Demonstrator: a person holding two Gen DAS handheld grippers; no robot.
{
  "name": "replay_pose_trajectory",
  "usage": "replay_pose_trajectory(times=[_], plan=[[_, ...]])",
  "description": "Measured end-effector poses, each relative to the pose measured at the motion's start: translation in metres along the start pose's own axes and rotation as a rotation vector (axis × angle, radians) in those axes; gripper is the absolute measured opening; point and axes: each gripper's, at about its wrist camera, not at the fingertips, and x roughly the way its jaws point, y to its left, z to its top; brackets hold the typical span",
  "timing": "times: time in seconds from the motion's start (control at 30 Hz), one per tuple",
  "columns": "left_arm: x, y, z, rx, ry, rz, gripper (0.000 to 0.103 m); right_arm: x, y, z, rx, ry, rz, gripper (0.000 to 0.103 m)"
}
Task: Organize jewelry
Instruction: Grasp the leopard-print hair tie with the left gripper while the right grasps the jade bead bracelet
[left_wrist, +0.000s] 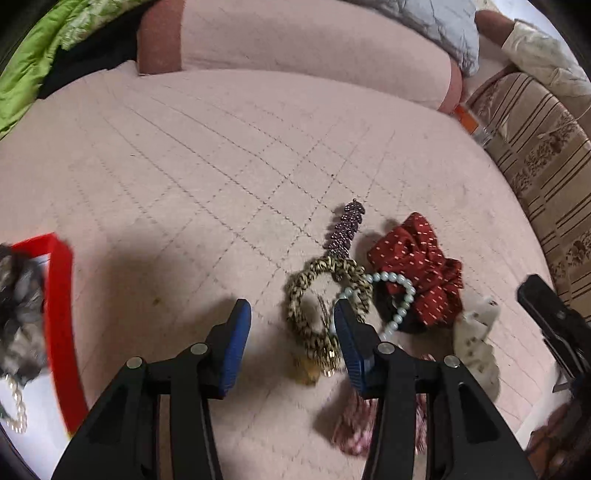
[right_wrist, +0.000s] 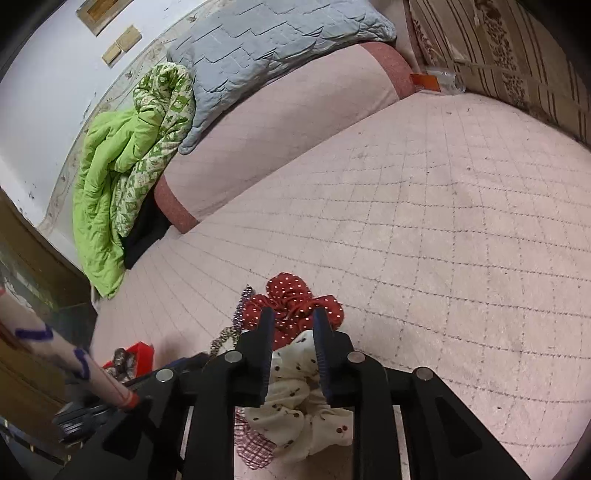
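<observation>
My left gripper (left_wrist: 291, 314) is open and empty just above the pink quilted bed cover. A leopard-print scrunchie (left_wrist: 325, 295) lies between its fingertips, nearer the right one. A pale bead bracelet (left_wrist: 397, 295), a purple beaded piece (left_wrist: 345, 229), a red dotted scrunchie (left_wrist: 421, 266) and a white cherry-print scrunchie (left_wrist: 476, 339) lie to the right. A red box (left_wrist: 59, 314) at the left edge holds a grey scrunchie and pearls. My right gripper (right_wrist: 291, 319) is open over the white scrunchie (right_wrist: 295, 398), beside the red scrunchie (right_wrist: 291, 299).
A pink bolster (left_wrist: 295, 37), a grey quilt (right_wrist: 266, 40) and a green blanket (right_wrist: 122, 162) lie at the back. A striped cushion (left_wrist: 546, 177) runs along the right. A pink checked scrunchie (right_wrist: 255, 443) lies under the right gripper.
</observation>
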Motion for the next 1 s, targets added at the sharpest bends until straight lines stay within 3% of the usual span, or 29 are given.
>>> replay_pose_trajectory(times=[0.13,0.23,0.27,0.37,0.6,0.73,1.0], plan=[[0.010,-0.005,0.005,0.028,-0.031,0.049,0.043,0.007,0.008,0.007,0.006,0.005,0.013,0.023],[0.010,-0.007,0.003,0.059,-0.063,0.093,0.013,0.005,0.006,0.010,0.011,-0.008,0.013,0.023],[0.009,-0.005,0.003,0.060,-0.064,0.087,0.007,0.004,0.005,0.011,0.009,-0.011,0.011,0.023],[-0.001,0.001,-0.002,0.049,-0.079,0.071,0.007,0.004,0.000,0.013,0.024,-0.020,0.001,0.023],[-0.065,0.017,-0.030,0.038,-0.196,0.038,0.007,0.011,0.018,0.009,-0.032,0.004,0.032,0.023],[-0.090,0.026,-0.048,0.041,-0.263,0.074,0.007,0.030,0.040,-0.002,-0.107,0.080,0.064,0.023],[-0.109,0.041,-0.052,0.036,-0.321,0.059,0.007,0.072,0.079,-0.029,-0.216,0.224,0.097,0.023]])
